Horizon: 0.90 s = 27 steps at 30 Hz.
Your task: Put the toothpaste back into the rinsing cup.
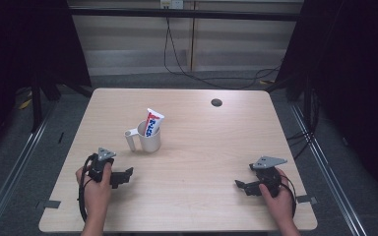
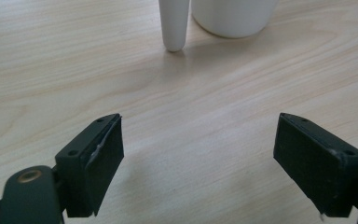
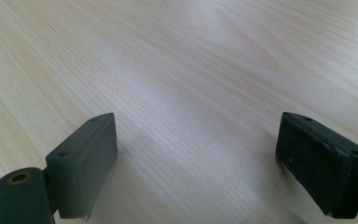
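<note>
Because both units rest low on the table (image 1: pixel 192 196) with nothing between their jaws, neither is committed to a grasp. The left gripper (image 2: pixel 198 154) has its jaws spread wide, aimed at the white cup (image 2: pixel 233 16), whose handle (image 2: pixel 174 25) hangs down just ahead. That alignment suggests a reach for the handle or cup wall. The right gripper (image 3: pixel 198 158) also stands wide apart over bare wood, well away from the work, probably held in reserve. In the high view, the cup (image 1: pixel 148 136) stands upright left of centre, with a toothpaste tube (image 1: pixel 152 123) leaning inside it, cap end down.
</note>
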### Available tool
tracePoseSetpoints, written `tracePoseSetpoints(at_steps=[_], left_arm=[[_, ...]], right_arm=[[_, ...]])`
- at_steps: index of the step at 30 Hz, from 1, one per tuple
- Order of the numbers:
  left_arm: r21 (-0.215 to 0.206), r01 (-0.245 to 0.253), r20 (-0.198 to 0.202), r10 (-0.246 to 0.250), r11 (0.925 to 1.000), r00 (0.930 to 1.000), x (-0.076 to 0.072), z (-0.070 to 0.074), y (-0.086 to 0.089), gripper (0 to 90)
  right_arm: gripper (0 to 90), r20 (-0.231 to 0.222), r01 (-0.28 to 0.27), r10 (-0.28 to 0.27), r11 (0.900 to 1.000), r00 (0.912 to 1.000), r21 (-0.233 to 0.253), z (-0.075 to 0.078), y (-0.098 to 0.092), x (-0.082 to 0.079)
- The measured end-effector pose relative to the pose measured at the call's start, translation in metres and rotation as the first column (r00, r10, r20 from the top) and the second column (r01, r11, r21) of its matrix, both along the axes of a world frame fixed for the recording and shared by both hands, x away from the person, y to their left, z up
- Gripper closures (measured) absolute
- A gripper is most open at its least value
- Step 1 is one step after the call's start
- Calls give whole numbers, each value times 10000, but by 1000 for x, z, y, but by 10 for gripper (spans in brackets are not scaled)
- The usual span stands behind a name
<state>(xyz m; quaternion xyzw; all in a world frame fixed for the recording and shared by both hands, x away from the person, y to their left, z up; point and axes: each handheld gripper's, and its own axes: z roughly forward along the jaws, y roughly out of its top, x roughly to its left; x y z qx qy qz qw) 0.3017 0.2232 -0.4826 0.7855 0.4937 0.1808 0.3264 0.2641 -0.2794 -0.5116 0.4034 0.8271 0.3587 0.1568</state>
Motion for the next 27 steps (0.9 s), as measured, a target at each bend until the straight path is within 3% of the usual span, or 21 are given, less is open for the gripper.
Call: tracePoseSetpoints(at_steps=[17, 27], left_arm=[[524, 150, 185, -160, 9985, 9997, -6, -6, 9, 162], [579, 135, 252, -150, 9982, 9996, -9, -10, 12, 160]], right_arm=[[121, 5, 0, 0, 10000, 10000, 0, 0, 0, 0], [121, 3, 2, -2, 10000, 10000, 0, 0, 0, 0]])
